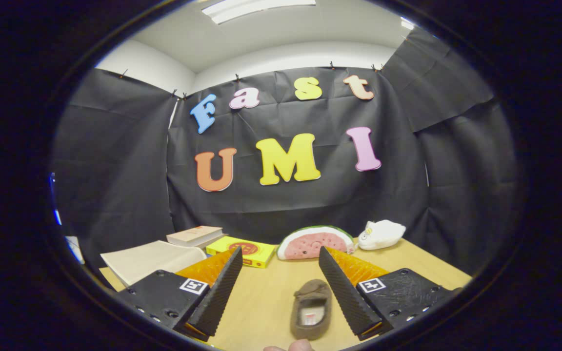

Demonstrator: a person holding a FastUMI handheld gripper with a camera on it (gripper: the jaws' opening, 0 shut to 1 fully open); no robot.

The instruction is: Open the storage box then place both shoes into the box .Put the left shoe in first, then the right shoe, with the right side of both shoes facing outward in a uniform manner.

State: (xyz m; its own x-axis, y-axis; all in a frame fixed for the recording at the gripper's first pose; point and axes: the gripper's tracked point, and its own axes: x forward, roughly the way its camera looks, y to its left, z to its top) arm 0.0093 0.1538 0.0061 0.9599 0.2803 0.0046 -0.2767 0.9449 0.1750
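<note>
Seen from the camera on the claw (281, 273), the two fingers are spread wide apart, released, with nothing pressed between them. They hang above a light wooden surface (422, 265).

A brown, fuzzy slipper-style shoe (311, 308) lies flat on the surface in the gap between the fingers, much nearer the right finger and just beside its inner face; whether it touches that finger cannot be told. Its toe points away from the camera, its opening faces up, and a pale insole with a small label shows inside. Neither finger presses on it.

At the near edge of the surface, just below the shoe's heel, the tips of a person's fingers (294, 346) peep in.

Beyond the fingers, along the far side of the surface, stands a row of things. On the left lies an open book with pale pages (151, 259); behind it is a closed book with a tan cover (194, 235). Next to these is a flat yellow box with a red round mark (242, 251). Just right of it leans a watermelon-slice plush toy, pink with a green rind (312, 242), and beside that lies a white plush toy (381, 234).
</note>
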